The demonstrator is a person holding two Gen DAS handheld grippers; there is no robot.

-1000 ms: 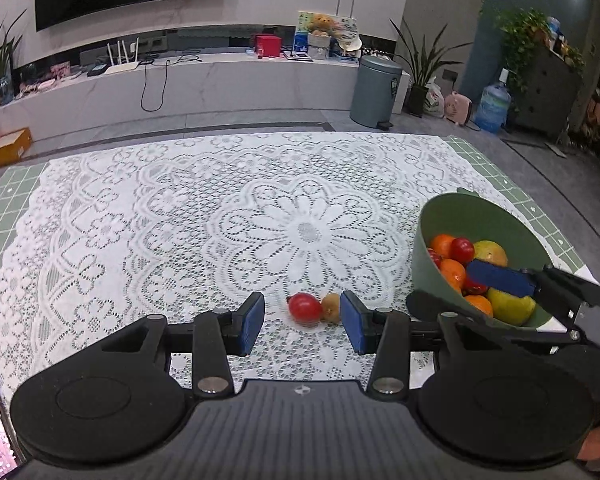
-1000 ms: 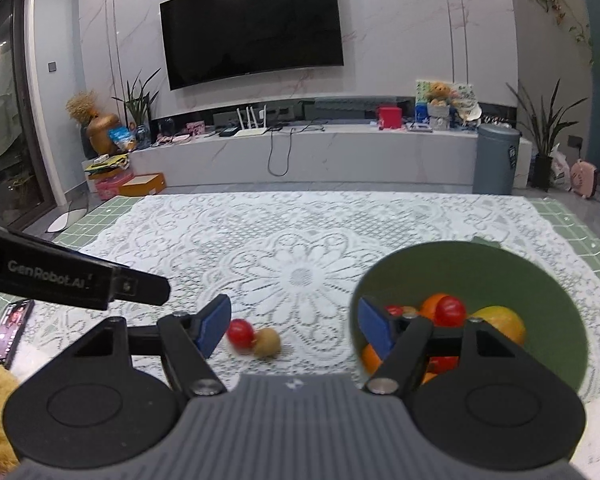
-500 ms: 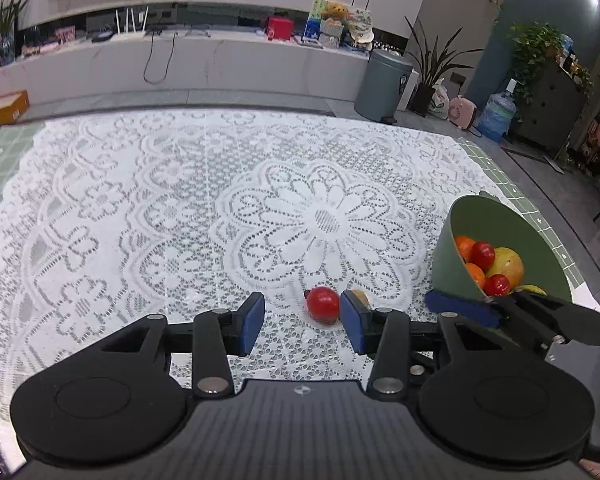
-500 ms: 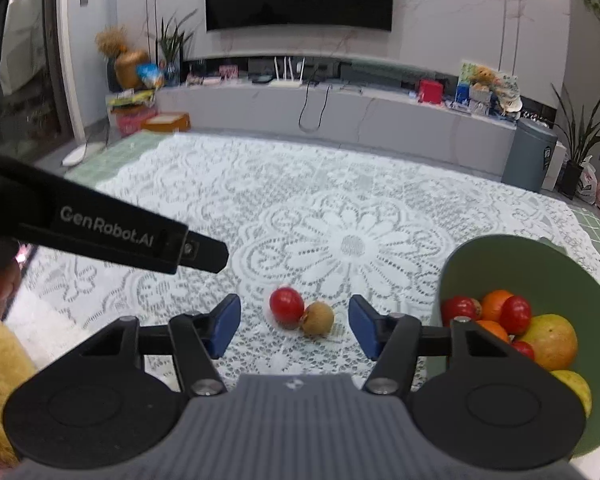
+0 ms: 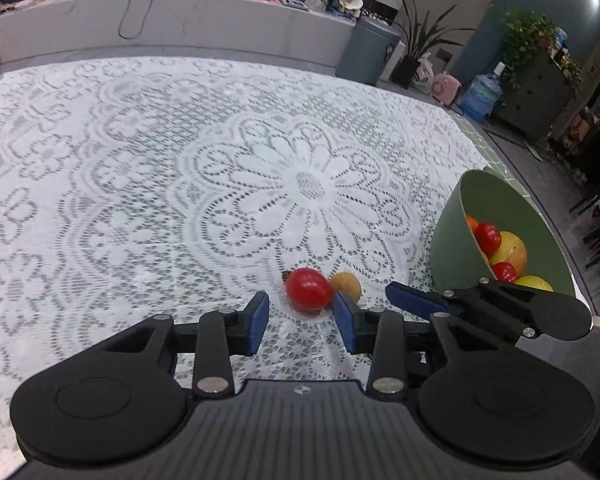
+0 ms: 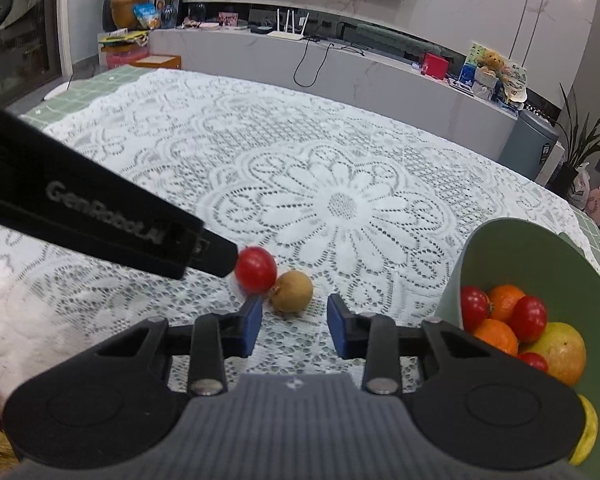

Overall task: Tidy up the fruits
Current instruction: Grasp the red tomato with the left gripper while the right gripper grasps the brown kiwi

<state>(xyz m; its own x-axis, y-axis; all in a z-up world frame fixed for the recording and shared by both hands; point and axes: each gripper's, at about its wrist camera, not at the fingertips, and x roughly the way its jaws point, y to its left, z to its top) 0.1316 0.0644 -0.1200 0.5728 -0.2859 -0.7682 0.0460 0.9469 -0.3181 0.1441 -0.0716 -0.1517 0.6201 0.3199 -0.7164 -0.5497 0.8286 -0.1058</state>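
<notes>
Lace cloth (image 5: 140, 160) covers the counter; a red tomato (image 5: 308, 289) touches a brown kiwi (image 6: 291, 292) near the green bowl (image 6: 540, 256) of fruit. Left gripper (image 5: 302, 322) and right gripper (image 6: 294, 325) are both closing, nothing pinched yet, crowding each other.

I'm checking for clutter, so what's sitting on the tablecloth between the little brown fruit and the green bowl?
Nothing but bare lace tablecloth lies between the brown fruit and the green bowl; the right wrist view shows it best.
</notes>
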